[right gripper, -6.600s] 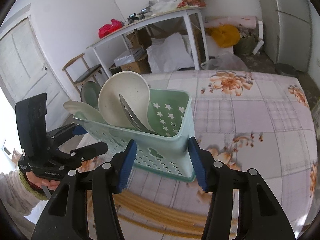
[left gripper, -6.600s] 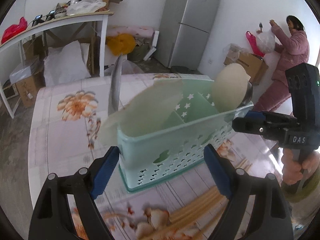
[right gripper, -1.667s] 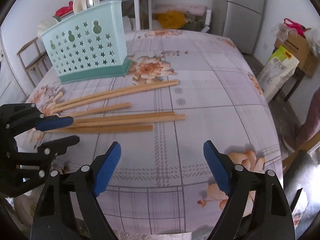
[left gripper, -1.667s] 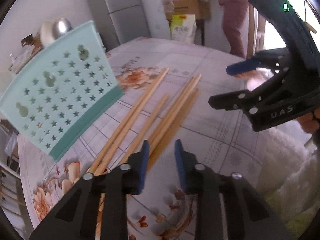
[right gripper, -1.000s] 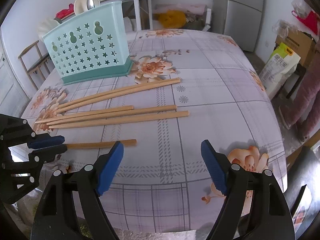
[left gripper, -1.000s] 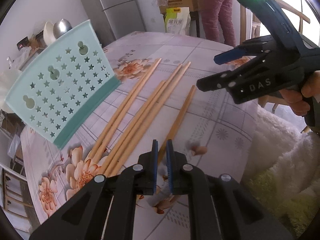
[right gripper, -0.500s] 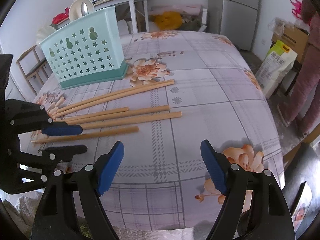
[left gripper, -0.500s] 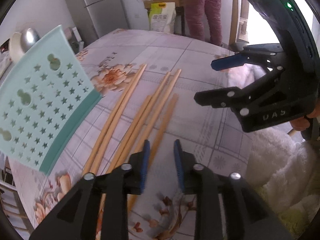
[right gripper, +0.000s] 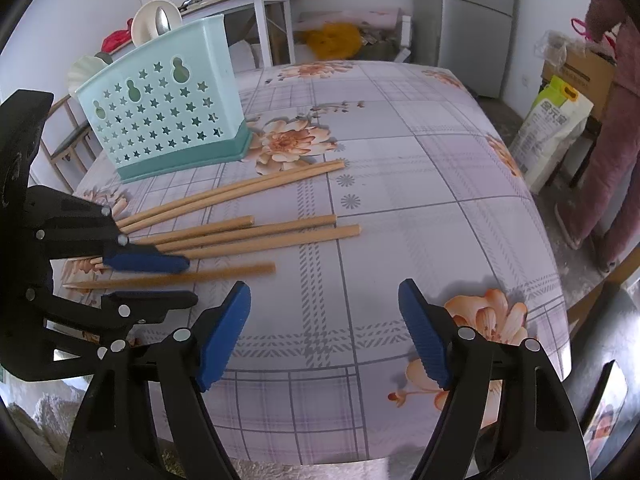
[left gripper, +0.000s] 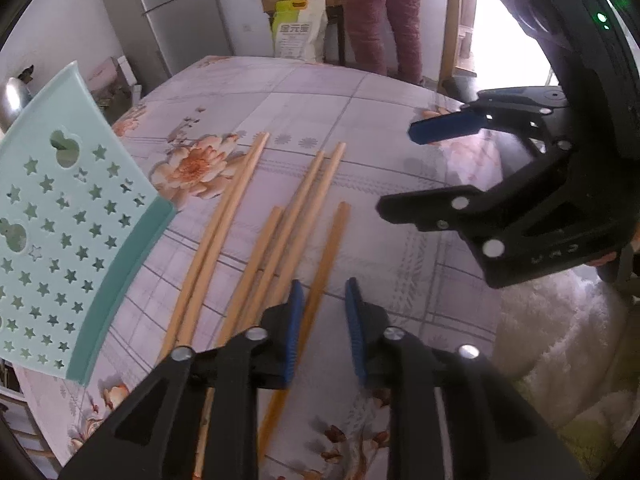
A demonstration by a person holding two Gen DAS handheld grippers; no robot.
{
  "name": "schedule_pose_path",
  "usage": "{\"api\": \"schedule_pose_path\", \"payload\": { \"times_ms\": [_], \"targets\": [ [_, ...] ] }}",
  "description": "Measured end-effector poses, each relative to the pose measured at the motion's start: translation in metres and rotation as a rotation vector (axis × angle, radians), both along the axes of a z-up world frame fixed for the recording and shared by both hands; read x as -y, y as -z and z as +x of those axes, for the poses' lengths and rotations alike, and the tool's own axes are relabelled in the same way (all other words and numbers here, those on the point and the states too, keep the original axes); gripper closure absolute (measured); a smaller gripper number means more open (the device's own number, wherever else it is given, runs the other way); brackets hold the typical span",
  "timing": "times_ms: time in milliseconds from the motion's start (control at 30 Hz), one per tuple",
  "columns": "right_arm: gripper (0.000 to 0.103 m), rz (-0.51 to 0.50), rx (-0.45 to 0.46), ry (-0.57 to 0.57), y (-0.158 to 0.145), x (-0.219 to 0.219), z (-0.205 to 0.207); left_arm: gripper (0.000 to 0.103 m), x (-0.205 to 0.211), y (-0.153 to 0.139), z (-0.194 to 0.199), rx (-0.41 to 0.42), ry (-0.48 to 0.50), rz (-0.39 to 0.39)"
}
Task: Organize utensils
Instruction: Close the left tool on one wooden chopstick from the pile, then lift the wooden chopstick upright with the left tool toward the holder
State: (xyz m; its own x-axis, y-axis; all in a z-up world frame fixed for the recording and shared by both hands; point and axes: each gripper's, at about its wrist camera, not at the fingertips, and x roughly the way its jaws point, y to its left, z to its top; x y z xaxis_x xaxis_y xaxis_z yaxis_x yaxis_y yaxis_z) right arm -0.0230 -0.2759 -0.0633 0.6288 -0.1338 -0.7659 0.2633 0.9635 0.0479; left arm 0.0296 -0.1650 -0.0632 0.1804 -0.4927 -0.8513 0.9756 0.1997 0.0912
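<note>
L hand-held gripper (left gripper: 321, 312) at bench (right gripper: 420, 184) near edge, jaws closing astride the nearest chopstick (right gripper: 224, 273), not yet pinching. R hand-held gripper (right gripper: 325, 332) spread wide, holding nothing. Other chopsticks (right gripper: 260, 232) lie mid-bench; teal utensil basket (right gripper: 160, 108) upright twd far-left corner.

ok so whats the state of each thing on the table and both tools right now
left tool: closing around the nearest chopstick, not gripping yet
right tool: open, empty
chopsticks: six, lying loose on the tablecloth
utensil caddy: upright, spoons and ladles standing inside
</note>
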Motion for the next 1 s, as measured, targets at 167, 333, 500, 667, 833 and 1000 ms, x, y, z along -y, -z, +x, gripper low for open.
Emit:
{"api": "schedule_pose_path", "payload": {
  "times_ms": [167,333,500,667,833,1000],
  "targets": [
    [0.033,0.017,0.003,0.008,0.001,0.002,0.001,0.083,0.008,0.001,0.005,-0.015,-0.004,0.0],
    [0.035,0.014,0.021,0.03,-0.006,0.004,-0.006,0.094,0.012,0.001,0.012,-0.029,-0.028,-0.019],
    [0.041,0.042,0.056,0.067,-0.014,0.012,-0.016,0.097,0.004,-0.007,0.012,-0.027,-0.048,-0.042],
    [0.046,0.092,0.081,0.069,-0.021,0.015,-0.018,0.097,-0.024,-0.031,0.019,-0.032,-0.117,-0.117],
    [0.052,0.098,0.088,-0.001,-0.027,0.001,-0.009,0.097,-0.076,-0.06,0.034,-0.077,-0.264,-0.247],
    [0.061,0.063,0.06,-0.268,-0.025,-0.042,0.02,0.097,-0.138,-0.08,0.052,-0.13,-0.47,-0.403]
  ]
}}
